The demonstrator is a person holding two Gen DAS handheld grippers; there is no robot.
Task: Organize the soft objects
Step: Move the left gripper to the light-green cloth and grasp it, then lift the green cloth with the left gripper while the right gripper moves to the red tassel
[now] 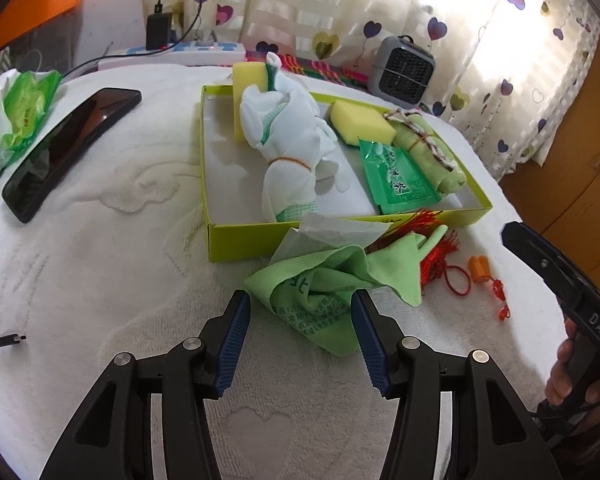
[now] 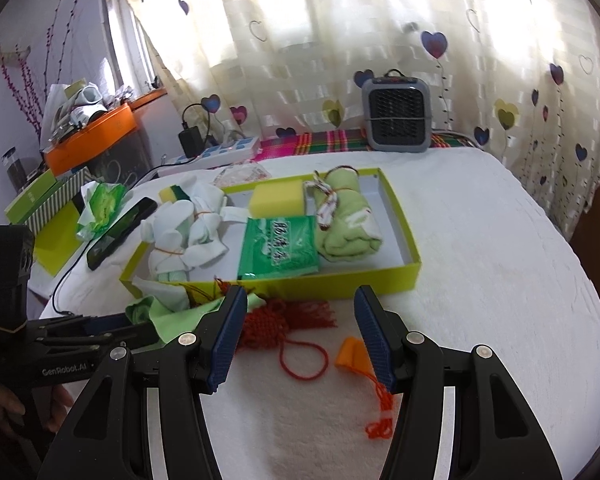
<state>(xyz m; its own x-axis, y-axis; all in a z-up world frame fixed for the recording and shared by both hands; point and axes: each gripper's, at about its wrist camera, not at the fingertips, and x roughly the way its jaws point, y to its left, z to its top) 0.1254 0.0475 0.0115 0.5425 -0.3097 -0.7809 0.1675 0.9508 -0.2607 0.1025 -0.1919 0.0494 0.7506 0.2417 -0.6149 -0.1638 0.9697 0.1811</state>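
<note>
- Basically, L gripper (image 1: 300, 316) hovered over a crumpled green cloth (image 1: 320, 280) on the white towel-covered table (image 1: 100, 280); jaws wide apart, cloth between the blue pads (image 1: 236, 336), no visible squeeze.
- Cloth lay just in front of the lime box (image 1: 236, 244), touching its front wall, w/ a bit of white tissue (image 1: 328, 228) on top.
- R gripper (image 2: 300, 332) spread wide too, nothing clamped; red tassel knot (image 2: 268, 324) and its cord loop lay on the towel between its fingers, small orange piece (image 2: 352, 354) beside the right-side pad.
- Inside box: white glove bundle (image 1: 288, 148) tied w/ a band, yellow sponge (image 1: 362, 122), green packet (image 1: 396, 184), rolled pale-green towel (image 1: 428, 148).
- Second sponge (image 1: 252, 76) stood upright at box's far corner.
- Black phone (image 1: 68, 148) lay well left of box; small grey heater (image 1: 402, 70) by the curtain.
</note>
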